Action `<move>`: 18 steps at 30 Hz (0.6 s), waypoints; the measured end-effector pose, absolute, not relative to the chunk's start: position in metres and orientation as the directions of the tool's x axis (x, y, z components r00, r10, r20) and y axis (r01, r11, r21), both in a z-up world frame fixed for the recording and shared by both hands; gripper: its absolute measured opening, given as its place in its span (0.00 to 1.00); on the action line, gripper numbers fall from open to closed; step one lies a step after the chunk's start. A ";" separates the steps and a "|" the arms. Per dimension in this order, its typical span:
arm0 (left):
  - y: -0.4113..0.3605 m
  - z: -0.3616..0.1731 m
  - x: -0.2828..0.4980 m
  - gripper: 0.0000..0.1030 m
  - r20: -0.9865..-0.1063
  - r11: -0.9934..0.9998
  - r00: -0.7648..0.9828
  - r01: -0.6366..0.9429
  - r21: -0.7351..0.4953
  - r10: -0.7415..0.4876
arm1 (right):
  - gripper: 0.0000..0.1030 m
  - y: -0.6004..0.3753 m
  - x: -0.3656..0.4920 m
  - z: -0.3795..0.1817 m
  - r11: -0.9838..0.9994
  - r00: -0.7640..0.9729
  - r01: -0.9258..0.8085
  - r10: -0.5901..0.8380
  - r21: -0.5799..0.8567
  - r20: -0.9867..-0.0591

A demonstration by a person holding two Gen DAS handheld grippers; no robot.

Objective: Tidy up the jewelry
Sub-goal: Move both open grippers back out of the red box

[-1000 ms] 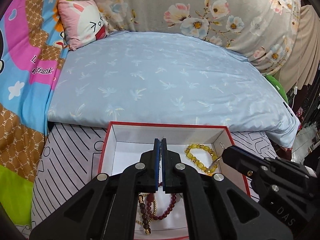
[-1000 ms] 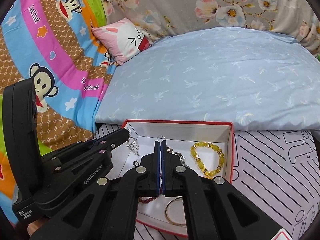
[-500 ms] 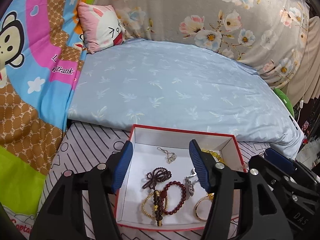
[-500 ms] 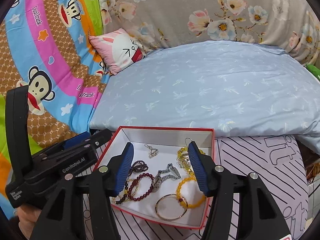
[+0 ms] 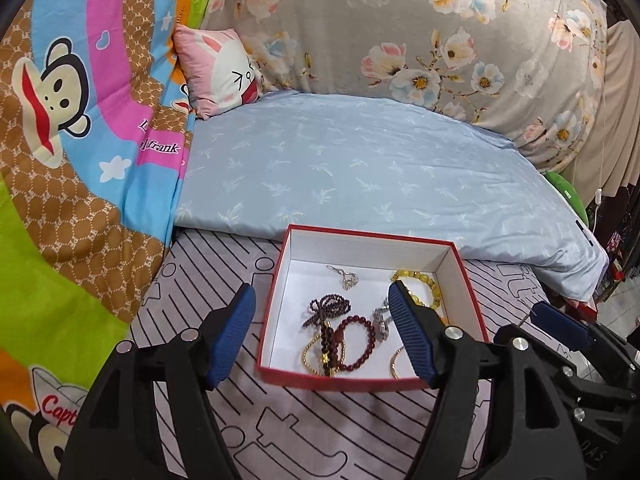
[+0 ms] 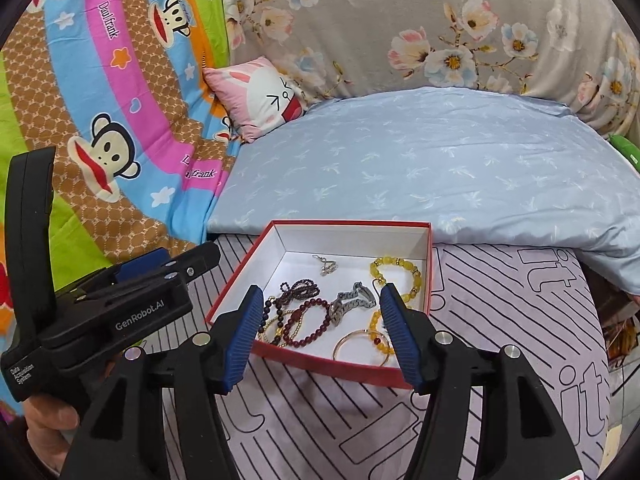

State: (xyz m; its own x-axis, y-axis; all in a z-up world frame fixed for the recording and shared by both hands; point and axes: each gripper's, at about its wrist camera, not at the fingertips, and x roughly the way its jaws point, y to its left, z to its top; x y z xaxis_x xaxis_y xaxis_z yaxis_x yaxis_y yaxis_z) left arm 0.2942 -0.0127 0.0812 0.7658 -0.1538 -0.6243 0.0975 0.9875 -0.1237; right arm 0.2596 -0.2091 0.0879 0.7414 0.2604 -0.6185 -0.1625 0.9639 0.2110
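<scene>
A red box with a white inside (image 5: 288,264) (image 6: 429,256) sits on the striped bed sheet. It holds a yellow bead bracelet (image 5: 424,280) (image 6: 400,266), dark red bead bracelets (image 5: 356,338) (image 6: 310,320), a silver chain piece (image 6: 354,300), a small silver pendant (image 5: 346,278) (image 6: 326,266) and a gold bangle (image 6: 356,346). My left gripper (image 5: 322,336) is open and empty, just above the box's near side. My right gripper (image 6: 320,332) is open and empty, also at the box's near edge. The left gripper also shows in the right wrist view (image 6: 160,268).
A light blue pillow (image 5: 380,172) (image 6: 420,168) lies right behind the box. A pink rabbit cushion (image 5: 218,68) sits at the back left. A cartoon monkey blanket (image 5: 72,120) covers the left side. A floral cover (image 5: 440,32) stands behind. The bed edge drops off at right.
Both grippers went from shut to open and pulled back and up from the box. More of the jewelry in the box now shows.
</scene>
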 end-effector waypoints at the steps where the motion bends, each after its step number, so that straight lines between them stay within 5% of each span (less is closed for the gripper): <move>1: -0.011 0.081 0.292 0.65 -0.624 0.987 0.766 0.093 -0.128 -0.153 | 0.57 -0.209 0.260 0.088 0.963 0.740 -0.165 0.262 0.211 -0.620; 6: -0.001 0.078 0.286 0.66 -0.626 0.987 0.766 0.070 -0.141 -0.144 | 0.58 -0.206 0.280 0.086 0.945 0.700 -0.206 0.324 0.254 -0.637; 11: 0.011 0.070 0.289 0.66 -0.641 0.989 0.757 0.041 -0.145 -0.126 | 0.59 -0.201 0.302 0.036 0.980 0.585 -0.147 0.196 0.135 -0.787; 18: 0.014 0.062 0.290 0.66 -0.653 0.986 0.746 0.034 -0.161 -0.132 | 0.59 -0.220 0.289 0.026 0.978 0.588 -0.092 0.205 0.187 -0.782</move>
